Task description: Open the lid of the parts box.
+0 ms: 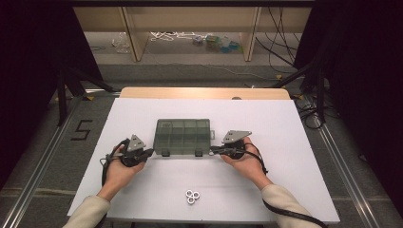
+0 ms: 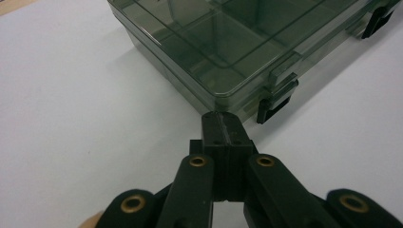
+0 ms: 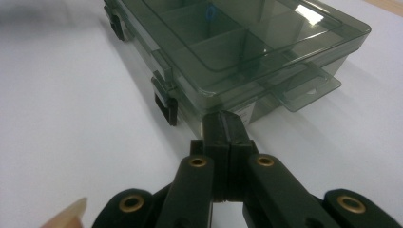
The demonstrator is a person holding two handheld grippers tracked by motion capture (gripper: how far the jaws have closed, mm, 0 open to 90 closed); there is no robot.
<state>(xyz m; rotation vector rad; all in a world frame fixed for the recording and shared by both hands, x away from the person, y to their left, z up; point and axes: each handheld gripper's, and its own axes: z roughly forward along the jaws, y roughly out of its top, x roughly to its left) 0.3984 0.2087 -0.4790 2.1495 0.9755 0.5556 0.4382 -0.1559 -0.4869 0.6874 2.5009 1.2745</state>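
A smoky transparent compartment box (image 1: 182, 137) lies with its lid closed in the middle of the white board (image 1: 285, 133). Two black latches (image 1: 165, 154) sit on its near edge. My left gripper (image 1: 151, 152) is shut with nothing in it, its tips at the box's near left corner (image 2: 223, 102). My right gripper (image 1: 212, 150) is shut and empty as well, its tips at the near right corner (image 3: 223, 107). In the left gripper view a latch (image 2: 277, 100) is just right of the tips (image 2: 222, 124). In the right gripper view a latch (image 3: 166, 105) is left of the tips (image 3: 223, 122).
Three small white rings (image 1: 192, 195) lie together near the front edge of the board. A clear hanging tab (image 3: 309, 90) juts out from the box's right end. Dark floor with rails and cables surrounds the table, and wooden shelving stands behind it.
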